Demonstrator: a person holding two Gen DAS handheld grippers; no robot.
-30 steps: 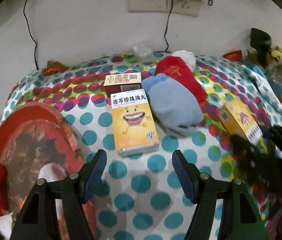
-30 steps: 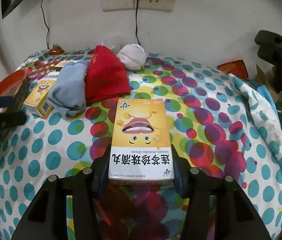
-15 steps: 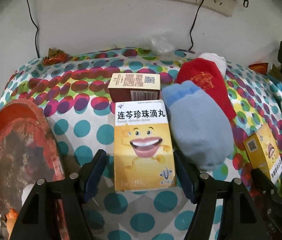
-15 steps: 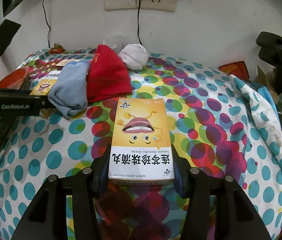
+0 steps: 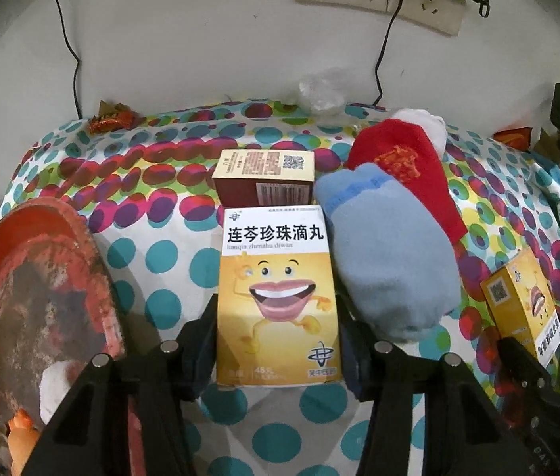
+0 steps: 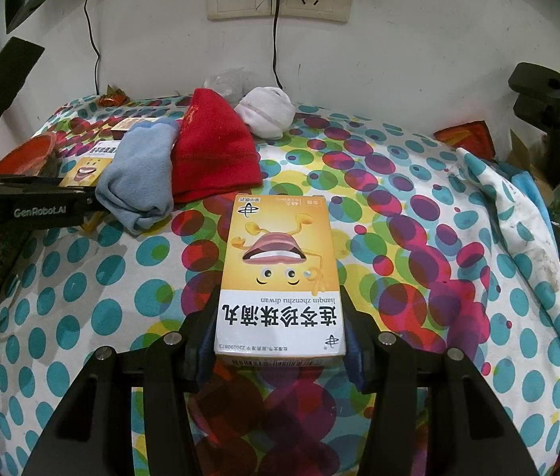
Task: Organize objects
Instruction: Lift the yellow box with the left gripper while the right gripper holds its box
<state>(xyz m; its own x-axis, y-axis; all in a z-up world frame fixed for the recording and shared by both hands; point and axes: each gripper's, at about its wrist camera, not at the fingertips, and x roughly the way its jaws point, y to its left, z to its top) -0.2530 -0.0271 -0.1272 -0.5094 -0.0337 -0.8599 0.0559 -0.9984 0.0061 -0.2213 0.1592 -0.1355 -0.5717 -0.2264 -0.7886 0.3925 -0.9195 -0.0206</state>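
A: On the polka-dot cloth (image 5: 153,261), seen from the left wrist, we have our left gripper (image 5: 278,347) at six o'clock, its jaws closing around a yellow medicine box (image 5: 276,297). Both pads sit against the box's long sides, so we read it as clamped.

B: Agreed. We see a maroon box (image 5: 266,182) touching that yellow box's far end at twelve o'clock. A blue sock (image 5: 387,254) lies just beside it at two o'clock, with a red sock (image 5: 407,166) overlapping the blue one's far end.

A: At nine o'clock we see a worn red tray (image 5: 38,277). At three o'clock a second yellow box (image 5: 518,301) shows in the other gripper's black jaws.

B: From the right wrist, our right gripper (image 6: 278,335) sits at six o'clock, clamped on the second yellow box (image 6: 280,269), whose printed face reads upside down to us.

A: At ten o'clock we find the blue sock (image 6: 137,174) and the red sock (image 6: 212,150) touching side by side, and a white sock ball (image 6: 266,111) at twelve o'clock, just beyond the red one.

B: At nine o'clock the left gripper's black body (image 6: 30,206) crosses in front of the first yellow box (image 6: 85,166), so we cannot tell its jaws from this side.
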